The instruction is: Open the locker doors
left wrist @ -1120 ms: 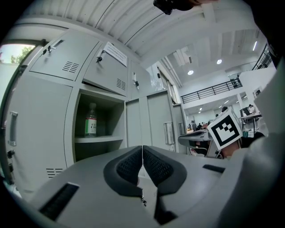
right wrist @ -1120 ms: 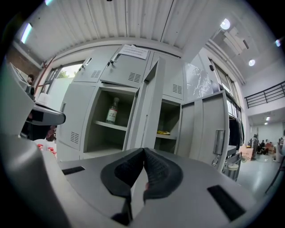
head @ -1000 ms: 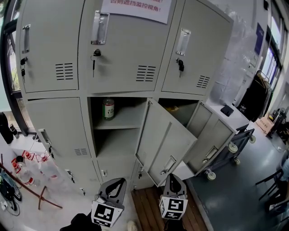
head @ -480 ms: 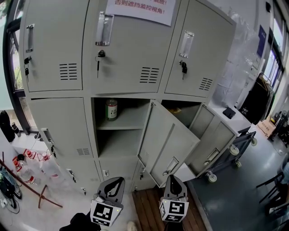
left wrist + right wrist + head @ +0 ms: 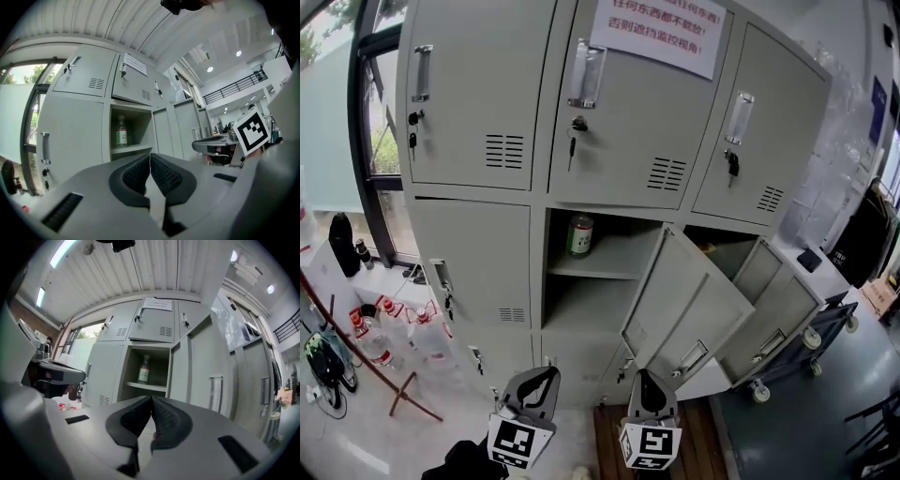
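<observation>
The grey locker bank (image 5: pixel 478 103) fills the head view. Its top three doors are closed, with keys hanging in their locks. In the middle row the left door (image 5: pixel 473 262) is closed. The centre door (image 5: pixel 694 314) and the right door (image 5: pixel 787 319) stand swung open. A bottle (image 5: pixel 579 234) stands on the shelf of the open centre compartment; it also shows as a bottle (image 5: pixel 121 133) in the left gripper view and a bottle (image 5: pixel 144 370) in the right gripper view. My left gripper (image 5: pixel 540 375) and right gripper (image 5: pixel 642 377) hang low in front of the lockers, apart from every door. Both are shut with nothing held, left gripper (image 5: pixel 150 157), right gripper (image 5: pixel 151 401).
Several plastic bottles (image 5: pixel 394 328) and a red-handled stick (image 5: pixel 356 361) lie on the floor at the left by the window. A wheeled cart (image 5: pixel 825 328) stands behind the right open door. A wooden platform (image 5: pixel 609 441) lies under the lockers' foot. A paper notice (image 5: pixel 656 28) is taped up top.
The head view has swung left, so the lockers now sit further right and the window shows more. Both grippers stay shut and low in the view, carried leftward with it.
</observation>
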Motion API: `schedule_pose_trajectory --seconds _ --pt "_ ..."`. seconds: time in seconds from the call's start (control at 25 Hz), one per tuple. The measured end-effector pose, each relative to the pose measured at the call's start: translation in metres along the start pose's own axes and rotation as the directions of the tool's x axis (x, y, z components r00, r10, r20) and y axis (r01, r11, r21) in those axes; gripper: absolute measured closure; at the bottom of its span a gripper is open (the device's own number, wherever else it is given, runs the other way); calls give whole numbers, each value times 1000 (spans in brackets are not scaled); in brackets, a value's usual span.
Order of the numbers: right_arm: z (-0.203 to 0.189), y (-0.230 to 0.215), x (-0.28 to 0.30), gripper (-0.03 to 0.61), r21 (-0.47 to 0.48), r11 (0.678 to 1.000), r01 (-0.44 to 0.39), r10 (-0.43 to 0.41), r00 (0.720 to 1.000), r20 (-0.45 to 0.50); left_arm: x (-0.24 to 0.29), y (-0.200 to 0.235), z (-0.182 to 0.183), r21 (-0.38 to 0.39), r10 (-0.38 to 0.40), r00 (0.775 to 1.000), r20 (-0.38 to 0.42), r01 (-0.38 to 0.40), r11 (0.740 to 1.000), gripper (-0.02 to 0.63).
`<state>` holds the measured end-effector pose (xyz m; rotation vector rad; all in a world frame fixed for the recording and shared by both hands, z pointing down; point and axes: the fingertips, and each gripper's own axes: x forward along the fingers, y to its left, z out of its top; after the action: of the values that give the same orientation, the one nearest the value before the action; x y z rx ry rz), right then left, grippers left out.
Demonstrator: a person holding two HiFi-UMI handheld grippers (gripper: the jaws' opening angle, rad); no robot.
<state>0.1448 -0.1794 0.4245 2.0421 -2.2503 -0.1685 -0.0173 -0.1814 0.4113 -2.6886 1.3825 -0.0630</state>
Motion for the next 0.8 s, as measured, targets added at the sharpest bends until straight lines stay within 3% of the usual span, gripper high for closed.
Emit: schedule_pose_trajectory --seconds 0.16,0.52,0.8 --pt "5 33 13 561 6 998 -70 70 997 15 -19 24 -4 10 60 997 -38 -60 998 589" --pt "8 104 32 561 40 978 -205 203 979 34 -59 71 -8 33 179 983 -41 -177 984 589" --pt "5 138 39 561 44 964 -261 260 965 30 -77 91 -13 35 214 974 -70 -212 977 589"
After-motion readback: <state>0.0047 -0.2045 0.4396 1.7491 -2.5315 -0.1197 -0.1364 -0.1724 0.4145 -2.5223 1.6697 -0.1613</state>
